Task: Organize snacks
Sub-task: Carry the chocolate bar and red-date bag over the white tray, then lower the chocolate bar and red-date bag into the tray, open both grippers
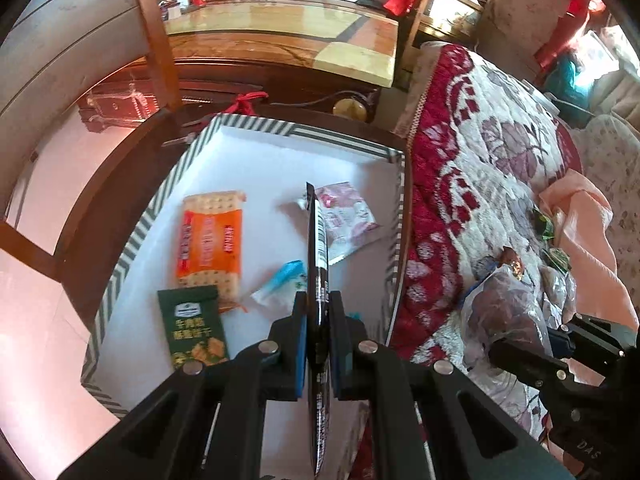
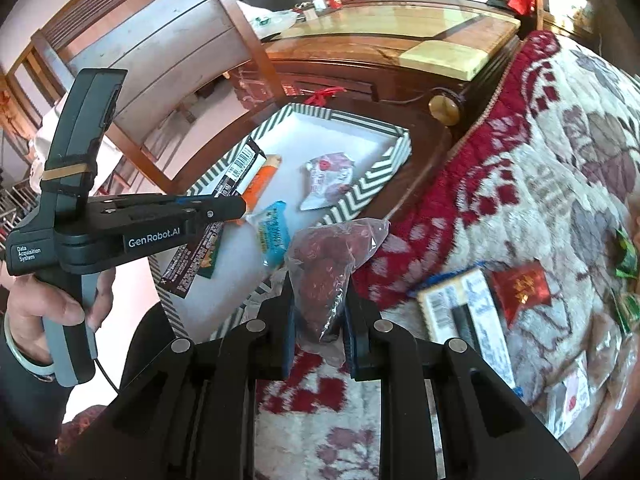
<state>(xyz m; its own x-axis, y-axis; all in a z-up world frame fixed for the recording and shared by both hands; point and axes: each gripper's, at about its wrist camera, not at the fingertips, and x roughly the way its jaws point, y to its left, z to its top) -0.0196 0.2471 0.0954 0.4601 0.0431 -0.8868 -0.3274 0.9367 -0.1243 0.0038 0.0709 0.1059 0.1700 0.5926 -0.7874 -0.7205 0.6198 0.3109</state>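
My left gripper point(image 1: 318, 322) is shut on a flat black snack packet point(image 1: 319, 248), held edge-on above the white tray point(image 1: 256, 152) with the striped rim. The tray holds an orange cracker pack point(image 1: 210, 240), a green packet point(image 1: 192, 326), a blue-and-white packet point(image 1: 280, 284) and a pink packet point(image 1: 346, 216). My right gripper point(image 2: 320, 316) is shut on a clear bag of dark red snacks point(image 2: 326, 272), held above the blanket near the tray's corner. In the right wrist view the left gripper point(image 2: 236, 208) and its black packet point(image 2: 236, 172) hang over the tray point(image 2: 384, 176).
Loose snacks lie on the red-and-white floral blanket point(image 2: 520, 184): a red packet point(image 2: 520, 288), a white-and-black box point(image 2: 468, 312), green wrappers point(image 2: 626, 256). A dark wooden cabinet point(image 2: 400, 60) with a marble top stands behind the tray. A wooden chair point(image 1: 160, 36) stands to the left.
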